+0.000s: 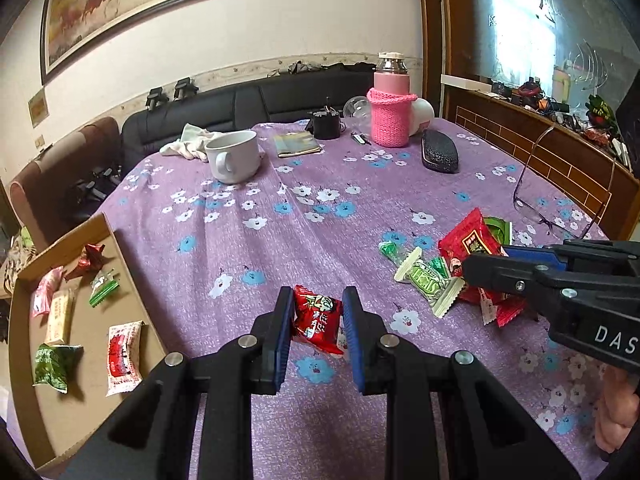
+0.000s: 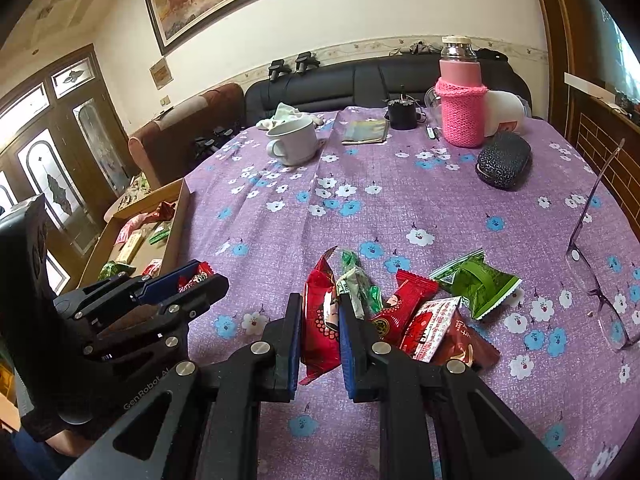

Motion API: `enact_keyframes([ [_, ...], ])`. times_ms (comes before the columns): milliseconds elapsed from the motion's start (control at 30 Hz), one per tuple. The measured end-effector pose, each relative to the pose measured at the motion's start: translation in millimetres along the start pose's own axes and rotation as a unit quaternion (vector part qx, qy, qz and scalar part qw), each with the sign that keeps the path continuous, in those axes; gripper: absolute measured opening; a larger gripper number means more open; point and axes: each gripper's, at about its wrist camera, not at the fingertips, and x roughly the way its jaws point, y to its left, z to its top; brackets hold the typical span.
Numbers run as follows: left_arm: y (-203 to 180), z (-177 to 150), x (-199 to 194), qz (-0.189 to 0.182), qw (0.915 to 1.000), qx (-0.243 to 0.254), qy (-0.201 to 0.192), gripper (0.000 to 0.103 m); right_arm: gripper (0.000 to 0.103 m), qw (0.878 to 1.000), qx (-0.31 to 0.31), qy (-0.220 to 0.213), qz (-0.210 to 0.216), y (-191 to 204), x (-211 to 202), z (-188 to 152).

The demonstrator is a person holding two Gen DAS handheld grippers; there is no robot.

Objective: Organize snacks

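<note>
My left gripper [image 1: 317, 304] is shut on a small red snack packet [image 1: 318, 320], held just above the purple flowered tablecloth [image 1: 280, 240]. In the right wrist view the same left gripper [image 2: 200, 280] sits low on the left with that red packet [image 2: 194, 278] pinched between its pads. My right gripper [image 2: 320, 312] is shut on a long red snack packet [image 2: 320, 328] at the left side of a pile of red and green snacks [image 2: 432, 308]. The right gripper [image 1: 492, 264] also shows over the snack pile [image 1: 448, 276]. A cardboard tray [image 1: 24, 360] on the left holds several snacks.
A white mug [image 1: 234, 156], a pink knit-covered bottle [image 1: 390, 108], a dark glasses case [image 1: 440, 151], a booklet [image 1: 298, 144] and a black cup [image 1: 326, 124] stand at the table's far side. Spectacles [image 2: 600, 292] lie at the right. A dark sofa [image 1: 248, 104] sits behind.
</note>
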Motion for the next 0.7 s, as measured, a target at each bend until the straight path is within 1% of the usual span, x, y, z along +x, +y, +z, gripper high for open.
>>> enact_keyframes([
  [267, 0.0, -0.6, -0.3, 0.002, 1.0, -0.001, -0.001, 0.023, 0.018, 1.0, 0.007, -0.002, 0.007, -1.9, -1.9, 1.3],
  [700, 3.1, 1.2, -0.1, -0.001, 1.0, -0.006, -0.002, 0.023, 0.018, 1.0, 0.01, 0.003, 0.004, -3.5, 1.5, 1.0],
])
